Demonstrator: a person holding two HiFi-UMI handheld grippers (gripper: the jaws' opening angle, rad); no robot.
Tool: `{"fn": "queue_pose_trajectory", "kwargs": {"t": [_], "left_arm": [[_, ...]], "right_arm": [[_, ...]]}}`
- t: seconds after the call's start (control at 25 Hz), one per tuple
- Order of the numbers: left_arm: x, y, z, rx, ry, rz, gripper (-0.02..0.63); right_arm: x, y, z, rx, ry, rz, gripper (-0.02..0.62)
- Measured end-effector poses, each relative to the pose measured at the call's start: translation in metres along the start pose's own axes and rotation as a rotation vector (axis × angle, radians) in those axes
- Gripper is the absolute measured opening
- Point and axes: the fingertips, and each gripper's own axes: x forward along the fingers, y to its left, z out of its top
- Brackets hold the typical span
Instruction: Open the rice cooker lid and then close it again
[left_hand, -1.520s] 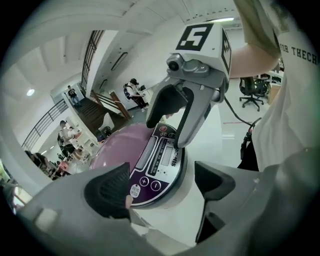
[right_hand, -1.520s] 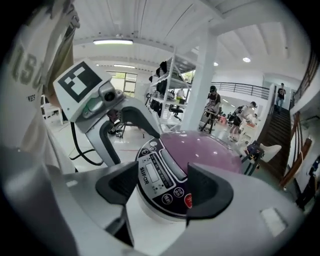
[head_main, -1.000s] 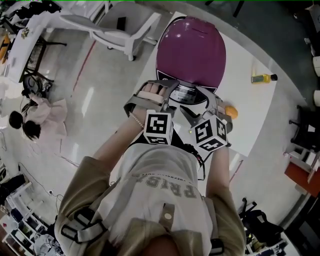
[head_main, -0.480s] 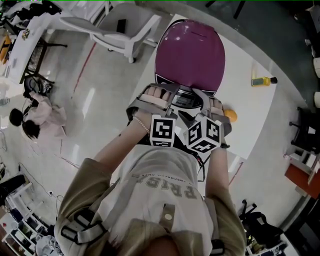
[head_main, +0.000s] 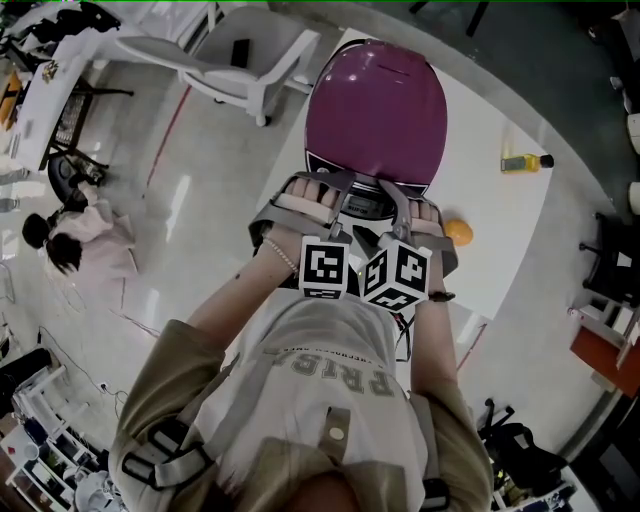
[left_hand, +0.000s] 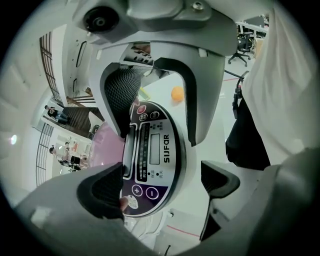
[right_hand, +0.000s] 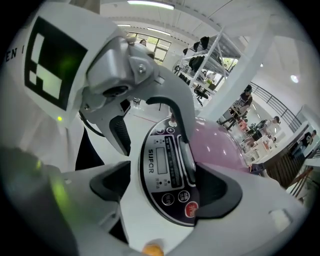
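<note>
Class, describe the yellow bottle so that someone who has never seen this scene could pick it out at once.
Find the white table carrying the purple rice cooker. To the cooker's right in the head view, close to the table's edge, sits a bottle. Unlike the round orange ball by the cooker's front, it is elongated, yellow, with a dark cap.

- Rice cooker (head_main: 372, 150): white body, standing upright near the edge of the white surface (head_main: 495, 225).
- Lid (head_main: 376, 100): glossy purple dome, shut.
- Control panel (left_hand: 156, 150): dark oval, small display, round buttons, at the front.
</note>
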Motion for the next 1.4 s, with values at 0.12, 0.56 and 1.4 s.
{"fn": "queue_pose_trajectory", "kwargs": {"t": [0.12,0.56,1.4], "left_arm": [[0.001,-0.001,-0.001,0.006,0.013,0.004,0.499],[0.0,-0.008,-0.007,0.083,0.046,-0.052,0.526],[0.003,-0.008,-0.018,0.282,0.199,-0.006,0.549]], "right_arm": [[0.0,0.001,0.0,-0.001,0.001,0.011,0.382],[0.004,0.002,-0.005,-0.067,0.086,0.005,0.38],[0.006,0.001,-0.02,-0.284,0.221,-0.049,0.377]]}}
